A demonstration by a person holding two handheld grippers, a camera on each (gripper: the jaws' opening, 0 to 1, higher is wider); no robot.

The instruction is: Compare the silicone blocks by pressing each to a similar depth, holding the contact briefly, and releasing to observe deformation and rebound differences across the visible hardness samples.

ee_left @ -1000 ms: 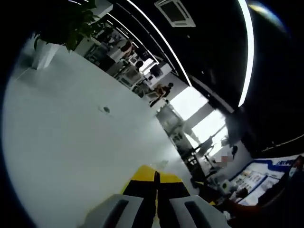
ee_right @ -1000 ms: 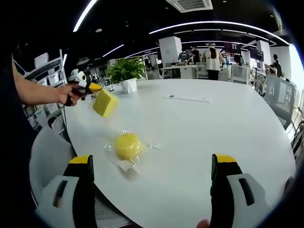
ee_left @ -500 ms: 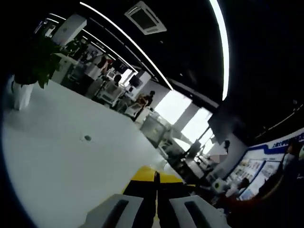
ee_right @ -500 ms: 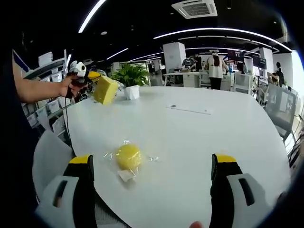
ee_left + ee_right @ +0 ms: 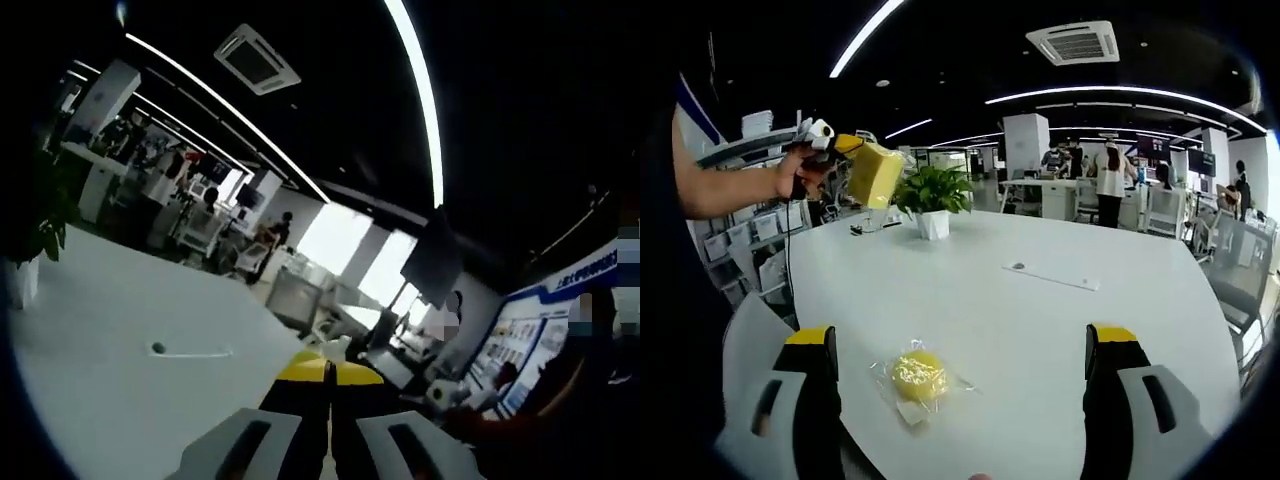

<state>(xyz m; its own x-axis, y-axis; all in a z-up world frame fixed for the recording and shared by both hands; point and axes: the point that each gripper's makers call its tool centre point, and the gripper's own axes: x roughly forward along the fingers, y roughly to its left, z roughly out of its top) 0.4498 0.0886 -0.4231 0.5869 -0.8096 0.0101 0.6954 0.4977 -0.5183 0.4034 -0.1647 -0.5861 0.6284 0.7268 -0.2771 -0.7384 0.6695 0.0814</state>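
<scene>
Right claw (image 5: 965, 350): jaws spread wide, nothing between them, poised above the near edge of the round white worktop (image 5: 1060, 330). Round yellow silicone block in a clear plastic wrapper (image 5: 917, 374) lies on the worktop close to that near edge, between the jaw tips but nearer the left one. Broad bare surface beyond it; potted green plant in a white pot (image 5: 932, 200) stands far back by the rim.

Left claw (image 5: 852, 148), held up in a hand (image 5: 800, 172) over the worktop's left edge, is closed on a yellow rectangular silicone block (image 5: 875, 175), well clear of the surface. In the left gripper view the left claw's (image 5: 327, 372) jaws sit pressed together.
</scene>
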